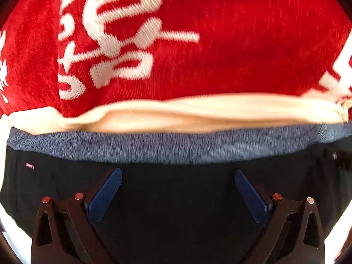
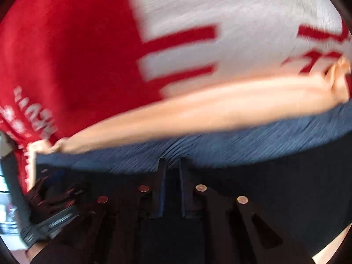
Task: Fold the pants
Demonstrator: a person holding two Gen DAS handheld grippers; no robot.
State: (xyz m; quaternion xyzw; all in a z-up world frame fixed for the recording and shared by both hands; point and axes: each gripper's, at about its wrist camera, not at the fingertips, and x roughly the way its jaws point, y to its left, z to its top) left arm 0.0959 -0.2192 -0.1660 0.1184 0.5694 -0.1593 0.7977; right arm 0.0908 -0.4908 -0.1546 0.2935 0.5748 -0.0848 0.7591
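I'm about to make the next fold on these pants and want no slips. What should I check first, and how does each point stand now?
1. Left tool open: ok, fingers wide apart over the dark pants.
2. Left tool free of cloth: ok, nothing between its fingers.
3. Right tool shut: ok, fingers nearly together.
4. Right tool holding the grey waistband: cannot tell, blurred.
5. Pants lying flat: cannot tell, only part shows.
6. Red cloth beyond the waistband unsnagged: cannot tell.

pants (image 1: 176,187): matt black cloth, heathered grey-blue waistband (image 1: 154,147) | red cloth (image 1: 220,55): ribbed, woven white lettering
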